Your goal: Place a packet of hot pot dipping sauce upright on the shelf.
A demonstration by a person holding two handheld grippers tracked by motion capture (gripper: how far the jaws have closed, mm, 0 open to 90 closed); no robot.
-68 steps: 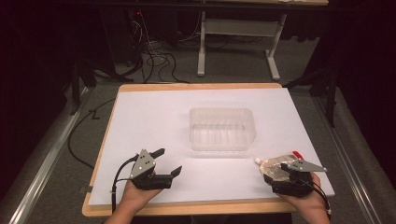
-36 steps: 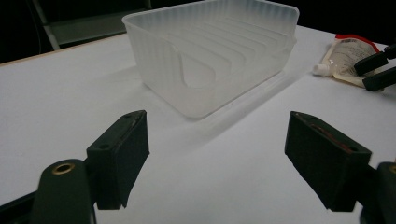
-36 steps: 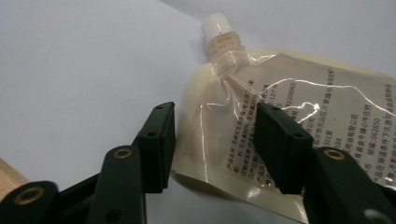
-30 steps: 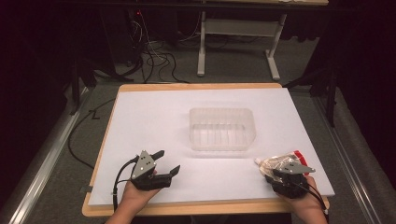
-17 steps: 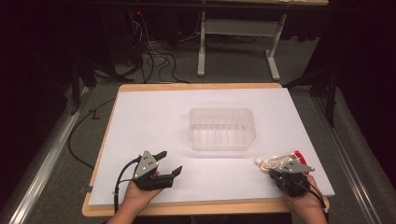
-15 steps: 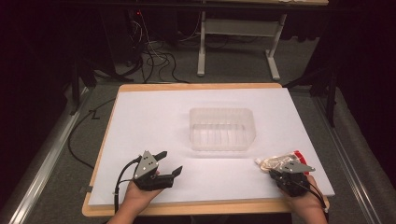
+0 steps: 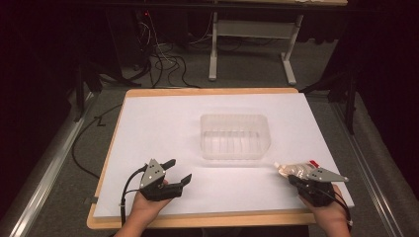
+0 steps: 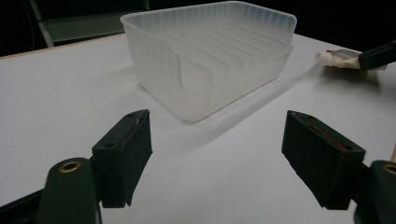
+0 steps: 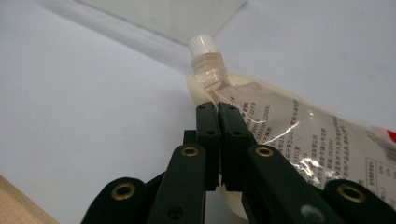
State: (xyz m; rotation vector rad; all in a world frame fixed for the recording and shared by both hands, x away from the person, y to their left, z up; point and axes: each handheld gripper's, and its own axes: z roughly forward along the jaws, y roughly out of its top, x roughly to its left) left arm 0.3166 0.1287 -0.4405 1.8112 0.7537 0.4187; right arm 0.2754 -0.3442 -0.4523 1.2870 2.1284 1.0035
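A soft clear pouch (image 7: 292,169) of cream-coloured liquid, with a white screw cap (image 9: 203,45) and printed text, lies at the table's front right. My right gripper (image 7: 298,178) is shut on the pouch (image 9: 275,126); its jaws are pressed together on the edge just behind the spout. A clear ribbed plastic tub (image 7: 234,136) stands empty at mid-table, and its rounded corner (image 8: 205,60) faces the left gripper. At the front left, my left gripper (image 7: 179,171) rests on the paper, open, with nothing between its jaws. It points at the tub, and the pouch (image 8: 338,57) is visible beyond it.
White paper (image 7: 163,128) covers a wooden board (image 7: 207,219) whose front edge runs just behind both hands. Cables (image 7: 163,59) and a desk frame (image 7: 252,44) are on the floor beyond the table's far edge.
The right gripper has turned slightly and settled a little nearer the front edge at the pouch. The left gripper, the tub and the pouch have hardly moved.
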